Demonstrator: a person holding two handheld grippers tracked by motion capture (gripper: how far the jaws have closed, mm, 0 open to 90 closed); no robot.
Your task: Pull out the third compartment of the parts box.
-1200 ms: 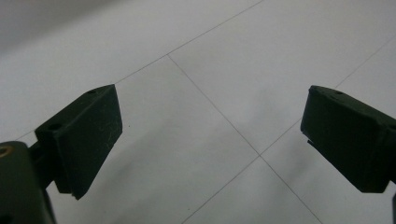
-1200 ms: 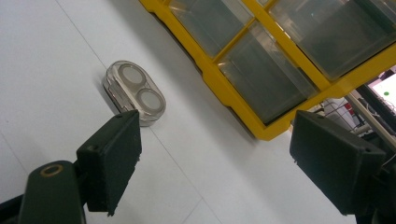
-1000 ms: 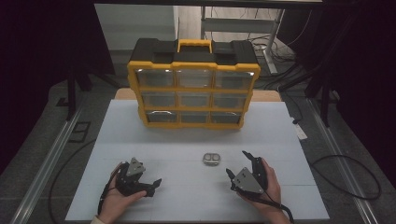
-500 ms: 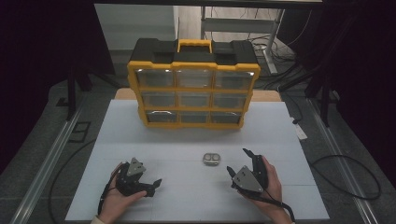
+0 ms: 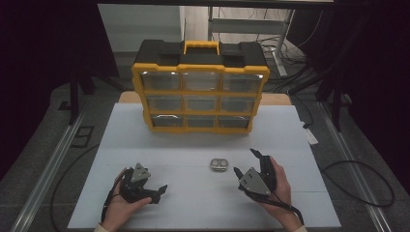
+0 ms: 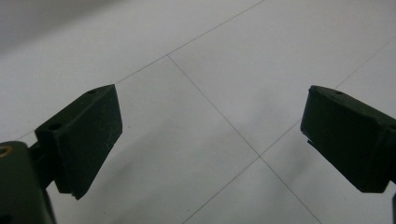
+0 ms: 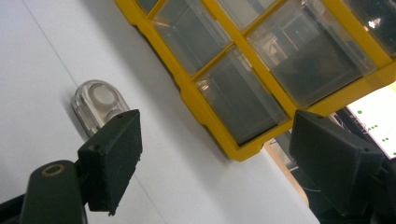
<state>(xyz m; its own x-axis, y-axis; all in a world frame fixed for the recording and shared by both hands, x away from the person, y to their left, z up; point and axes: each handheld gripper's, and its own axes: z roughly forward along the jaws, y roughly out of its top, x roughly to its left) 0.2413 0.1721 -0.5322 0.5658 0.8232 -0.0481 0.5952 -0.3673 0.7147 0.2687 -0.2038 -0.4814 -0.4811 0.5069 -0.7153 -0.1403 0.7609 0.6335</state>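
In the high view, a white table (image 5: pixel 203 145) is seen with a yellow and black drawer organizer (image 5: pixel 200 87) standing upright at its far side, its clear drawers facing the person. A small clear oval case (image 5: pixel 219 165) lies flat on the table in front of the organizer, well apart from it. The left gripper (image 5: pixel 161 191) is held low over the near left part of the table, its jaws apart and nothing between them. The right gripper (image 5: pixel 245 163) is held just right of the case, near it but not touching, its jaws spread wide. In the left gripper view, the left gripper (image 6: pixel 210 140) is shown with both black jaws wide apart above bare white table marked by thin seams. In the right gripper view, the right gripper (image 7: pixel 215 149) is shown with jaws apart and empty; the case (image 7: pixel 95 105) is seen partly behind the left jaw, and the organizer (image 7: pixel 224 121) is seen beyond, tilted across the frame.
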